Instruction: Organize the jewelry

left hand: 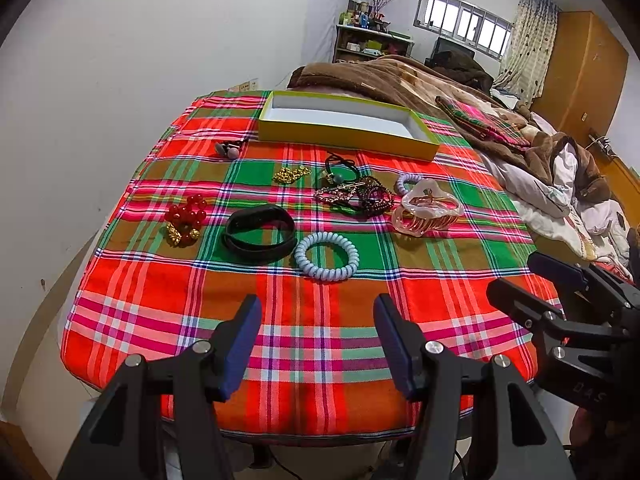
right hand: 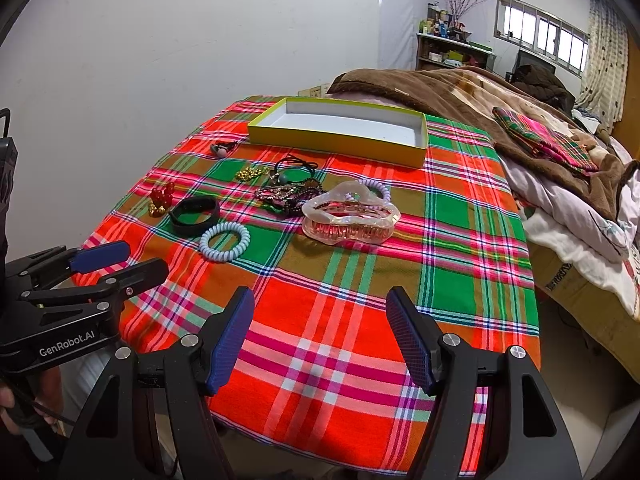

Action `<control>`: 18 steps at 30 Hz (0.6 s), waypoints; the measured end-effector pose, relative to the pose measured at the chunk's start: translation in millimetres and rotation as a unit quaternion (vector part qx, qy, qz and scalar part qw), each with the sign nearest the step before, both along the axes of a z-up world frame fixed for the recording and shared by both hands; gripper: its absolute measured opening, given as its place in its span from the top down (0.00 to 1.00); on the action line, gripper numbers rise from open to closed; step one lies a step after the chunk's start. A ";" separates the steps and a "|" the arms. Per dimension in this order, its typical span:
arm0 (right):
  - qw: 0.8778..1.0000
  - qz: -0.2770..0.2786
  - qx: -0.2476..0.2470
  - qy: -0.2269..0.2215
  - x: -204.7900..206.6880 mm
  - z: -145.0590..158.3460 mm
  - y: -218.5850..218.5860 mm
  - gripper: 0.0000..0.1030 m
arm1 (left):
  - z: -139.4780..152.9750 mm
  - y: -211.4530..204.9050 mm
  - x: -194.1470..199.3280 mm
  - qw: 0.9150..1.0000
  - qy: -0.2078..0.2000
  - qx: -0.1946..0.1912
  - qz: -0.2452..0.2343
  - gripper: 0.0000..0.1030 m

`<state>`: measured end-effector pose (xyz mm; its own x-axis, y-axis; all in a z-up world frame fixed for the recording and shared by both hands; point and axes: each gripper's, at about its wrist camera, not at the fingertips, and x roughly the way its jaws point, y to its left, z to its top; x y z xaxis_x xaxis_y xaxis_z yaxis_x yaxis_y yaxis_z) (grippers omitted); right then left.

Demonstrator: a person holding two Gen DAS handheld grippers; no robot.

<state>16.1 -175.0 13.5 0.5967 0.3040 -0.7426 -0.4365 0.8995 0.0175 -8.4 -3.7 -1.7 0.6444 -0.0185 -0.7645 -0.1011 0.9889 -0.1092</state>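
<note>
Blue-padded, both the left hand-held gripper (left hand: 318,344) and right hand-held gripper (right hand: 320,340) gape; only the right view shows a hand (right hand: 10,408).

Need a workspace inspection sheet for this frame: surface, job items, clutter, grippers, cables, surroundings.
Surface: plaid cloth over table.
Job's things: yellow-green box, empty; blue coil tie, black band, red beads, clear claw clip, gold chain, tangled pile on the cloth.
Clutter: nothing seen.
Grippers: left gripper open; right gripper open; both empty.
Cables: nothing seen on the cloth.
Surroundings: bed with blankets, shelf, window.
</note>
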 end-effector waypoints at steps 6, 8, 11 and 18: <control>1.000 0.000 -0.001 -0.001 0.6 0.2 1.1 0.33 | 1.9 1.2 -0.2 1.000 -0.002 0.000 0.003 0.41; 1.000 0.000 0.000 0.000 0.8 0.4 1.4 0.33 | 1.7 2.0 -0.5 1.000 -0.002 -0.002 0.003 0.42; 1.000 0.000 -0.001 0.000 0.8 0.1 1.3 0.33 | 1.2 2.4 0.1 1.000 -0.001 -0.002 0.004 0.42; 1.000 0.001 0.000 0.000 1.1 -0.1 1.3 0.33 | 0.2 3.0 0.4 1.000 -0.002 0.000 0.007 0.42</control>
